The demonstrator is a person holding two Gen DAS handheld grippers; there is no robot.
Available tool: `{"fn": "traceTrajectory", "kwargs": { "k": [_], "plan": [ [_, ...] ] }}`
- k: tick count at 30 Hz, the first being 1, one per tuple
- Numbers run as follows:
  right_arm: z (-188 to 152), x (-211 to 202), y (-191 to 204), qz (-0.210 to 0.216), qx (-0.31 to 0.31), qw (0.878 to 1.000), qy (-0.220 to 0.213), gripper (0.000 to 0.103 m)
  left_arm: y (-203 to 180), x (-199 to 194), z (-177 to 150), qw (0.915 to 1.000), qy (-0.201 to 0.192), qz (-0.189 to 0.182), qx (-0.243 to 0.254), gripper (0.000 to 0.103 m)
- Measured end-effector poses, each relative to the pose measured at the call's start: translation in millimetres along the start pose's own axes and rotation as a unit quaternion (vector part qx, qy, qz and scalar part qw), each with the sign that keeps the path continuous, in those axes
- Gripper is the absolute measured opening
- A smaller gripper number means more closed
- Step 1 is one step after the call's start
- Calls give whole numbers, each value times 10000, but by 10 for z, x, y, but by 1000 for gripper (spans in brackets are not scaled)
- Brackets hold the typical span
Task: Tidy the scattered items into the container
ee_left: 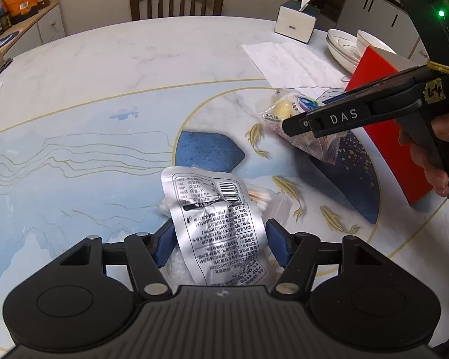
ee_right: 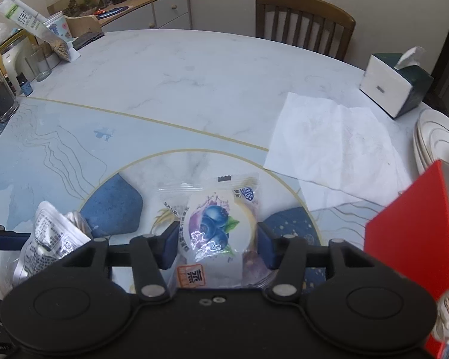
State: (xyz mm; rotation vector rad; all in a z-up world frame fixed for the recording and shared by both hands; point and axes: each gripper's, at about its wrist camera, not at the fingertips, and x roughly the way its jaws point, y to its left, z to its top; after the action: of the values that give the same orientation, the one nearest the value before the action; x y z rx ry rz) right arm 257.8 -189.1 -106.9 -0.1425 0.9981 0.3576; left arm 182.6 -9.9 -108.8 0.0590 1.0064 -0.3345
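Lying between the blue pads of the left gripper [ee_left: 220, 243], a crinkled silver packet [ee_left: 215, 224] printed with a barcode rests on the table [ee_left: 119, 68], partly covering a clear bag of cotton swabs [ee_left: 259, 199]; the pads sit against the packet's two sides, so the left tongs look closed on it. To its right, well apart, the blueberry snack packet [ee_right: 215, 227] in clear wrapping lies inside the gold ring printed on the tabletop, and the right gripper [ee_right: 217, 243] has its pads pressed to that packet's two edges, gripping it. In the left wrist view the same right gripper reaches in from the right edge, a hand [ee_left: 434, 146] around its handle. Just right of the blueberry packet stands the red container [ee_right: 410, 239], its near wall tilted and its rim touching the frame edge. Beyond it, far right, a sheet of white paper [ee_right: 332, 149] lies flat, with stacked white plates [ee_right: 431, 140] and a tissue box [ee_right: 389, 86] near the table's far-right edge. Jars and a glass [ee_right: 40, 65] crowd the far-left edge. Between these, the far half of the marble top is open up to a wooden chair [ee_right: 305, 21] at the far rim.
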Motion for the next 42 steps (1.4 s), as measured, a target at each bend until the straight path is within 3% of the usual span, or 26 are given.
{"fn": "traceTrajectory", "kwargs": {
  "k": [25, 42],
  "plan": [
    [-483, -922, -9, 144, 751, 9963, -385, 52, -128, -337, 60, 9994, -240, -231, 98, 61],
    [-712, -1543, -257, -5, 1130, 9901, -837, 52, -598, -595, 295, 9956, -495, -639, 478, 61]
  ]
}}
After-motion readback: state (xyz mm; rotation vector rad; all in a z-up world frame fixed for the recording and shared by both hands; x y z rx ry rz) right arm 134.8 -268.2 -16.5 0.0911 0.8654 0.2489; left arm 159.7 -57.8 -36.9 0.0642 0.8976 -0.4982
